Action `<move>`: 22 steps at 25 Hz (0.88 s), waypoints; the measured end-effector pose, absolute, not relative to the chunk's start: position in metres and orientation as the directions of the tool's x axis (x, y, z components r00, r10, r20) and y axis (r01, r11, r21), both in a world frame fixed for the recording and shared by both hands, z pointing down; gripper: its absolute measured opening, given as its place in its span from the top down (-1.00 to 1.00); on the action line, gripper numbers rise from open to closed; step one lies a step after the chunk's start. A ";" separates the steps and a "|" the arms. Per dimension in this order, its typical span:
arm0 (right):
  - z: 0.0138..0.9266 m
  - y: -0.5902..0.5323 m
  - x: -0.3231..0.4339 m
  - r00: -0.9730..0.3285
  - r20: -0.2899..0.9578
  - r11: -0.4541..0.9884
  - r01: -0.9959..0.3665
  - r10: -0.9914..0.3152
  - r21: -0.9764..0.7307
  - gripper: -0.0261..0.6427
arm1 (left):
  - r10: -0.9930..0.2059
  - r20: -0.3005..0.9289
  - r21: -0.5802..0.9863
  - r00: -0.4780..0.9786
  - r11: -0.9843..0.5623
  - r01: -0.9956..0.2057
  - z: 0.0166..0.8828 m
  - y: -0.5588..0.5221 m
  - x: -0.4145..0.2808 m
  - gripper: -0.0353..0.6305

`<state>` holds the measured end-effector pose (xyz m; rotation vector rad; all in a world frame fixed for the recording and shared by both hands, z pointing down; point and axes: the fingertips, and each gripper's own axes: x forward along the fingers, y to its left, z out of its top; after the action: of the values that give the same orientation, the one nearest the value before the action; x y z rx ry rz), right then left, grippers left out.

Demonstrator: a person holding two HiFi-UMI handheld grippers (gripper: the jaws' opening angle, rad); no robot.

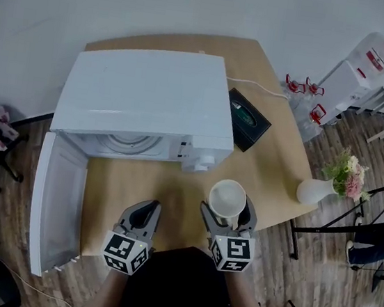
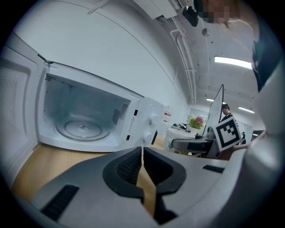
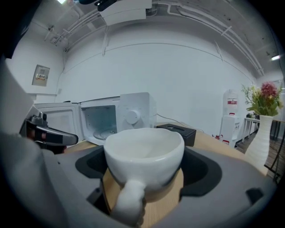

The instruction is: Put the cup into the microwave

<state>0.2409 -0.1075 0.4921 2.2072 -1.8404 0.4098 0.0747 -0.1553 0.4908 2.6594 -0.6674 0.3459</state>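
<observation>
A white cup (image 1: 227, 197) with its handle (image 3: 129, 200) turned back toward the camera sits between the jaws of my right gripper (image 1: 227, 209), which is shut on it just above the wooden table (image 1: 172, 196). In the right gripper view the cup (image 3: 144, 151) fills the jaw gap. The white microwave (image 1: 146, 101) stands behind, its door (image 1: 56, 201) swung open to the left. Its cavity and glass turntable (image 2: 82, 129) show empty. My left gripper (image 1: 148, 210) hovers in front of the opening, jaws pressed together on nothing (image 2: 142, 153).
A black box (image 1: 247, 118) lies right of the microwave, with a white cable behind it. A white vase of flowers (image 1: 317, 190) stands at the table's right edge. A water dispenser (image 1: 346, 78) and chairs stand on the floor around the table.
</observation>
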 end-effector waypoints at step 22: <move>0.495 -0.163 0.128 -0.103 0.363 0.098 -0.995 -0.926 -0.032 -0.43 | -0.586 0.344 0.293 0.734 -0.676 -0.677 0.499 -0.167 -0.022 0.86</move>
<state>0.1276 -0.1628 0.4949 1.9148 -2.1262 0.3956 -0.0220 -0.1674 0.4993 2.5345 -0.9694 0.3110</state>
